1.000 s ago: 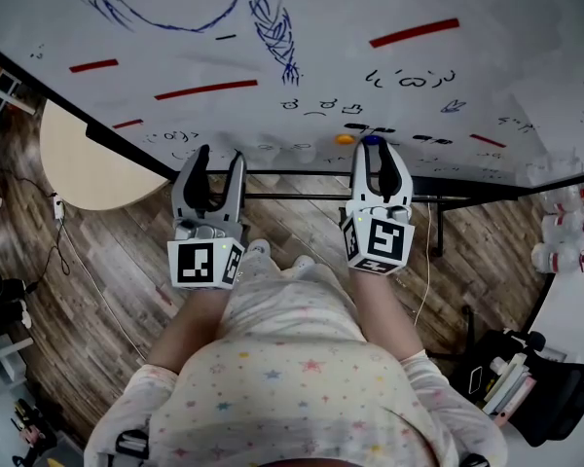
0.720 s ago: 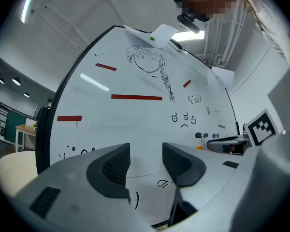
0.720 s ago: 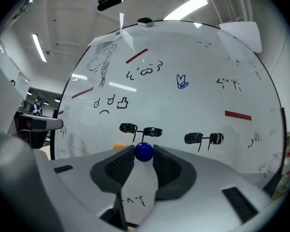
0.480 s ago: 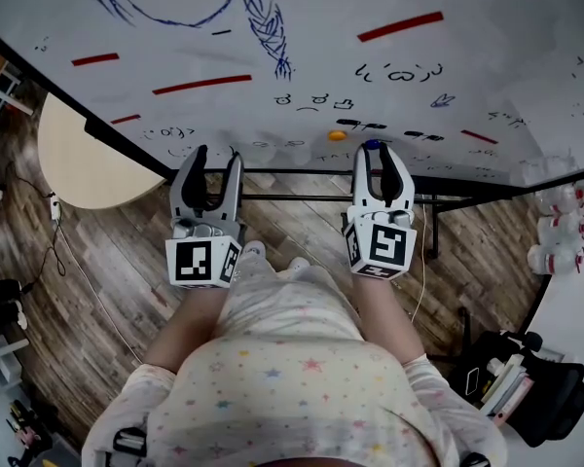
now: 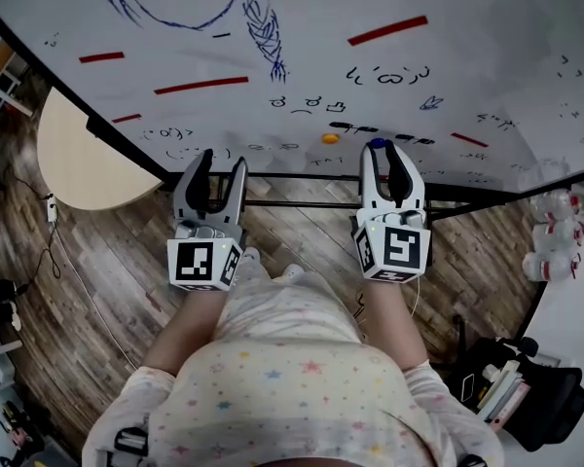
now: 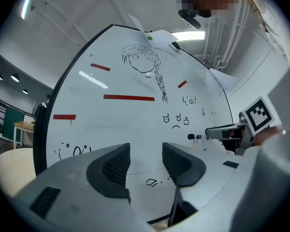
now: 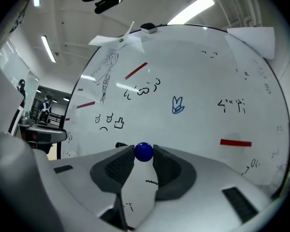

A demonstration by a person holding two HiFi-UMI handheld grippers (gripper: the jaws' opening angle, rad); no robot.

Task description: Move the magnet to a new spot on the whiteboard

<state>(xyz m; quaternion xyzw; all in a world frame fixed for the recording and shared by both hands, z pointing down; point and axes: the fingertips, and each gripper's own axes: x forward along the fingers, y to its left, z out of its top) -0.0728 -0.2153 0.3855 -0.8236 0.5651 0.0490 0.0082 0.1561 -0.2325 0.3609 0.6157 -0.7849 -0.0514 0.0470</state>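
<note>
A small blue ball magnet (image 5: 375, 144) (image 7: 144, 152) is pinched between the tips of my right gripper (image 5: 382, 154) (image 7: 144, 153), which is shut on it low on the whiteboard (image 5: 419, 76) (image 7: 198, 81). Whether the magnet touches the board surface cannot be told. The left gripper (image 5: 217, 166) (image 6: 146, 161) stands open and empty, pointing at the board's lower left part (image 6: 125, 124). The right gripper shows as a grey arm with a marker cube at the right of the left gripper view (image 6: 232, 132).
An orange magnet (image 5: 330, 138) sticks to the board left of the blue one, with black magnets (image 5: 355, 126) above it. Red strips and doodles cover the board. A round beige table (image 5: 78, 154) stands left. The board's stand bar (image 5: 302, 200) runs below. White bottles (image 5: 555, 251) sit right.
My right gripper has carried the blue magnet to the right, widening its gap from the orange magnet. The left gripper has barely moved.
</note>
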